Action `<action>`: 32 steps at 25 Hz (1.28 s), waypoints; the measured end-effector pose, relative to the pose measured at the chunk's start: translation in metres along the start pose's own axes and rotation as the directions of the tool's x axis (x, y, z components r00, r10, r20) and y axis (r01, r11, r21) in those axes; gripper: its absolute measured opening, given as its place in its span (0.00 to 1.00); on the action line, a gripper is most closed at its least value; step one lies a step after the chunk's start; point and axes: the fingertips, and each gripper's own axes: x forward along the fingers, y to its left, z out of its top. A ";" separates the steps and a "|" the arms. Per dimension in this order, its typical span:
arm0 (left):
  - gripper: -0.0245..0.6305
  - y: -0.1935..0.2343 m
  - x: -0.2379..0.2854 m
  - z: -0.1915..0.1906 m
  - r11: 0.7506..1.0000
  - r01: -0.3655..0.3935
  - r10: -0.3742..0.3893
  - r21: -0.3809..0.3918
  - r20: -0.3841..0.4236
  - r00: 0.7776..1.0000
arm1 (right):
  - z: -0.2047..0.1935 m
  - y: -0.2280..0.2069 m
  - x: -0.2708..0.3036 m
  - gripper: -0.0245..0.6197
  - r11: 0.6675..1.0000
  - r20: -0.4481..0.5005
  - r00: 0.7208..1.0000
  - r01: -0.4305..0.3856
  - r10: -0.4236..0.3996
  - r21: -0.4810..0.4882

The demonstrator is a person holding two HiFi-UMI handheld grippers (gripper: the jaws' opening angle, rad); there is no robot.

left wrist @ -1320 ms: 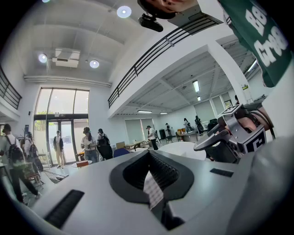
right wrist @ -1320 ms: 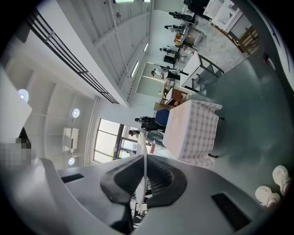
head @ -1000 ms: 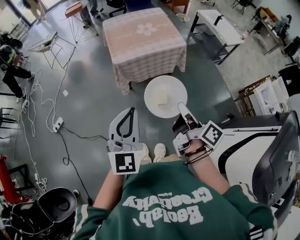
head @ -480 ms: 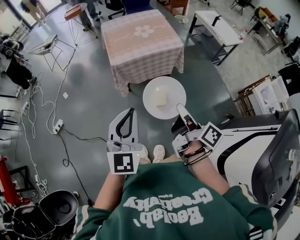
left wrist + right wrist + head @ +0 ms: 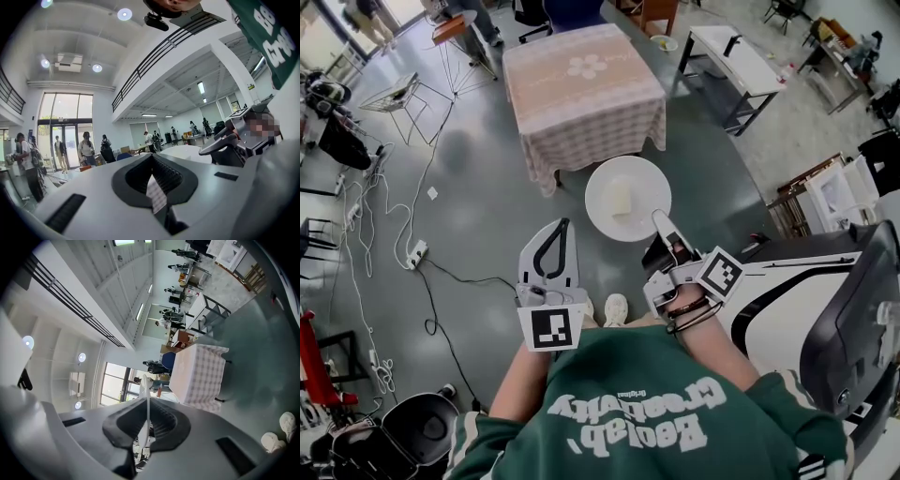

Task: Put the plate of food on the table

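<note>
A round white plate (image 5: 642, 183) with a pale block of food (image 5: 622, 198) hangs level above the grey floor, just short of the near edge of a square table (image 5: 581, 89) with a pink checked cloth. My right gripper (image 5: 659, 220) is shut on the plate's near rim. In the right gripper view the plate (image 5: 148, 397) shows edge-on between the jaws, with the table (image 5: 199, 376) beyond. My left gripper (image 5: 555, 234) is held beside it at the left, shut and with nothing in it; the left gripper view (image 5: 154, 187) shows only its closed jaws and the hall.
A white bench table (image 5: 741, 52) stands at the upper right. A large black-and-white machine (image 5: 825, 300) is close on the right. Cables and a power strip (image 5: 415, 251) lie on the floor at the left, near a wire rack (image 5: 398, 94). People (image 5: 86, 147) stand by the entrance.
The table has come a little nearer in the head view. The plate stays in my right gripper, and both grippers keep their pose.
</note>
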 end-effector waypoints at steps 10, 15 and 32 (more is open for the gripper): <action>0.05 -0.015 0.004 0.003 1.000 0.005 -0.004 0.023 -0.005 1.000 | 0.015 0.001 -0.006 0.07 0.999 0.011 0.999 -0.041 0.042 -0.017; 0.05 -0.017 0.007 0.006 0.999 0.017 -0.017 0.029 -0.003 1.000 | 0.016 0.005 -0.005 0.07 0.999 0.010 0.999 -0.046 0.046 -0.019; 0.05 -0.027 0.016 0.013 0.999 0.021 -0.021 0.036 0.010 1.000 | 0.020 0.003 -0.011 0.07 0.998 -0.001 0.998 -0.059 0.059 -0.005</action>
